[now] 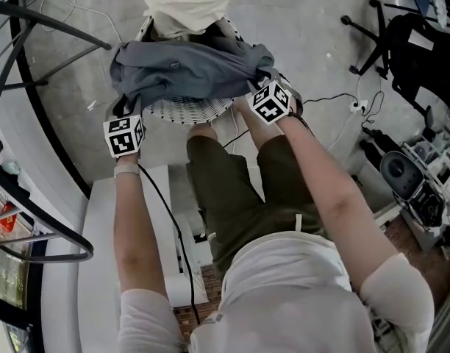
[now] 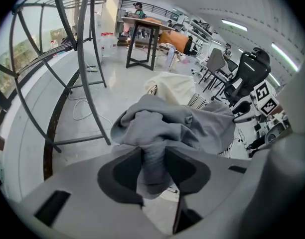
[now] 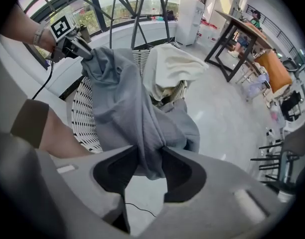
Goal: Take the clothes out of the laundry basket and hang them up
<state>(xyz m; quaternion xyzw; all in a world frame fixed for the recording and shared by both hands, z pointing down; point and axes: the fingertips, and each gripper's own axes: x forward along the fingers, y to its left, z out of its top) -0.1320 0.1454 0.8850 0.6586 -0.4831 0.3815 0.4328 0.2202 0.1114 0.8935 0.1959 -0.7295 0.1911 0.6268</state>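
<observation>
Both bare forearms are reaching forward and steeply down toward the laundry basket [image 1: 187, 112], the left one running nearly straight and the right one angling inward. The left gripper [image 2: 153, 156] is pinching a bunched fold of the grey garment [image 1: 188, 68], its jaws standing only as far apart as the cloth between them. The right gripper [image 3: 151, 158] is clamping another gathered fold of the same garment in the same way. The garment is stretching between the two grippers above the basket's near rim, soft, creased and plain grey, sagging in loose folds. Behind it, a cream garment [image 1: 184, 9] is lying heaped at the basket's far edge. Each gripper's cube is showing black-and-white square markers.
</observation>
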